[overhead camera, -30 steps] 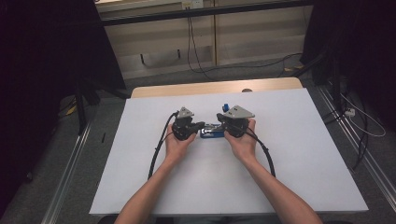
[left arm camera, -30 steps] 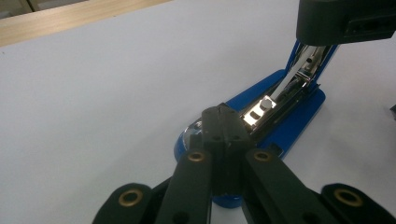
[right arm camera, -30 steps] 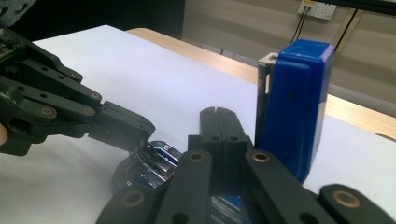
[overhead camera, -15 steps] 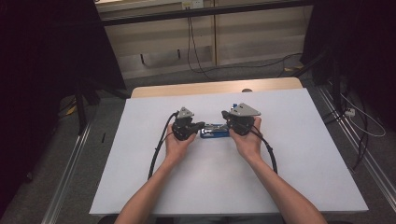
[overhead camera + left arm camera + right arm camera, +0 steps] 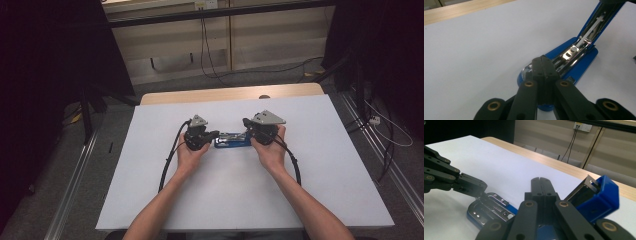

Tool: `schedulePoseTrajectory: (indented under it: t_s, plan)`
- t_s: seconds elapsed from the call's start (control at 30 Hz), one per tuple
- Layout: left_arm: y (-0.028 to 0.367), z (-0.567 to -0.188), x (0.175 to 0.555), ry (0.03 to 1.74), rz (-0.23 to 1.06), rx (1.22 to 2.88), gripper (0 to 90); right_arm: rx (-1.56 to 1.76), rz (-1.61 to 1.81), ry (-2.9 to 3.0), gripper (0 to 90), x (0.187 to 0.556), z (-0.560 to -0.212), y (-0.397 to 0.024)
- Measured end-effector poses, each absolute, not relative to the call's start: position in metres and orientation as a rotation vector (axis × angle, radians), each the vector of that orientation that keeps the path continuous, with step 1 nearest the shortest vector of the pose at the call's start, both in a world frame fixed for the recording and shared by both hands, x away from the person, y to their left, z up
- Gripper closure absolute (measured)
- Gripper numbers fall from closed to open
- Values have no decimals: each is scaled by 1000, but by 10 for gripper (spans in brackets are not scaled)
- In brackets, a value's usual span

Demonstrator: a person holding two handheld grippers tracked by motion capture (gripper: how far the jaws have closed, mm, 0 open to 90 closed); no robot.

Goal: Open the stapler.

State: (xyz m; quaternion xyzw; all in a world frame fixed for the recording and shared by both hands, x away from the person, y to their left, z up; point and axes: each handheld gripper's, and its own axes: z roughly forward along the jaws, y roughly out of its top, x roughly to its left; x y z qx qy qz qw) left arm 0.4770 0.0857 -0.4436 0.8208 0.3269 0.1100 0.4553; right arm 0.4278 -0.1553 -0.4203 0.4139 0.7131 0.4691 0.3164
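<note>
High view | blue stapler (image 5: 233, 140) between left gripper (image 5: 214, 134) and right gripper (image 5: 246, 123), touching both

My left gripper (image 5: 216, 134) and right gripper (image 5: 246, 121): black linked jaws with brass rivets. Grey three-cornered plates on top; black cables trail. My forearms are bare.

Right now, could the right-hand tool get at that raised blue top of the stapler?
Probably yes. The right tool sits just beside the stapler's raised blue top, nothing between them, while the left tool rests on the metal base. Its jaws are shut, so it could only push.
</note>
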Motion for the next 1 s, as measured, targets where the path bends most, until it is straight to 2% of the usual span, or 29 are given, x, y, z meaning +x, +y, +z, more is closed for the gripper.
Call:
schedulePoseTrajectory:
  t_s: [1.0]
  plan:
    - [86,-444,477,808,271,2023,900,1154,1225,1858,900,421,-425,-187]
